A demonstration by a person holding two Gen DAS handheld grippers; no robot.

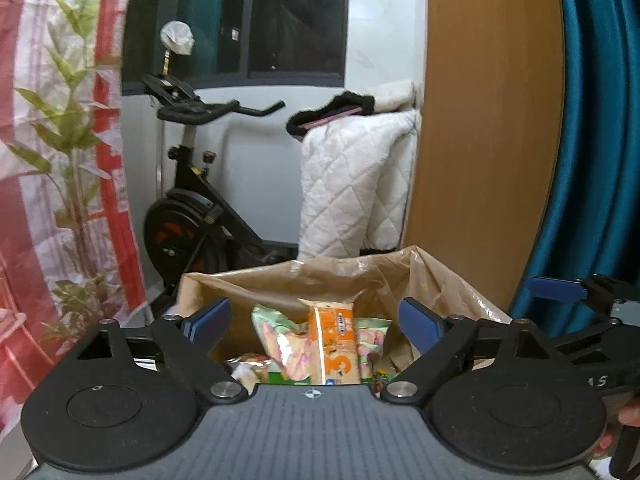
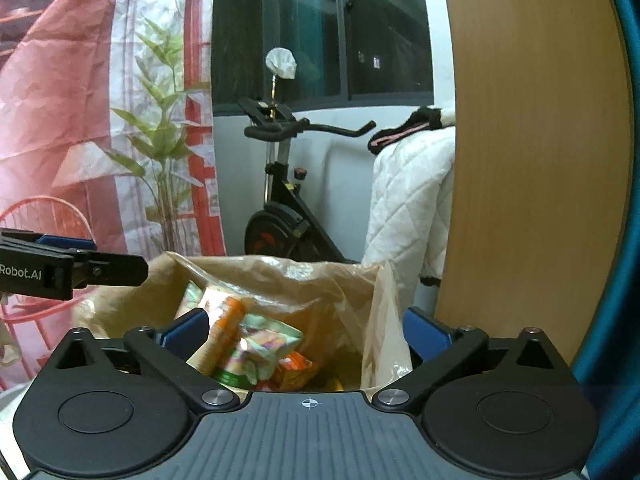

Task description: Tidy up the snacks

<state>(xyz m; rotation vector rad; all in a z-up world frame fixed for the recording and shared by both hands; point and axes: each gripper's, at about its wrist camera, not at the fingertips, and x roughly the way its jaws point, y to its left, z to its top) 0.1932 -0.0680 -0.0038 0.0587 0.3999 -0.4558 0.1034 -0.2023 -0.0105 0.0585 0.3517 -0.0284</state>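
Note:
A brown plastic-lined bag stands open in front of both grippers, also in the right wrist view. It holds several snack packs: an orange pack standing upright, a pastel green pack beside it. The right wrist view shows the orange pack and the green pack leaning inside. My left gripper is open and empty above the bag's near edge. My right gripper is open and empty above the bag. The right gripper also shows at the right in the left wrist view.
An exercise bike stands behind the bag. A white quilted blanket hangs beside a wooden panel. A teal curtain is on the right. A red and white printed backdrop with a plant is on the left.

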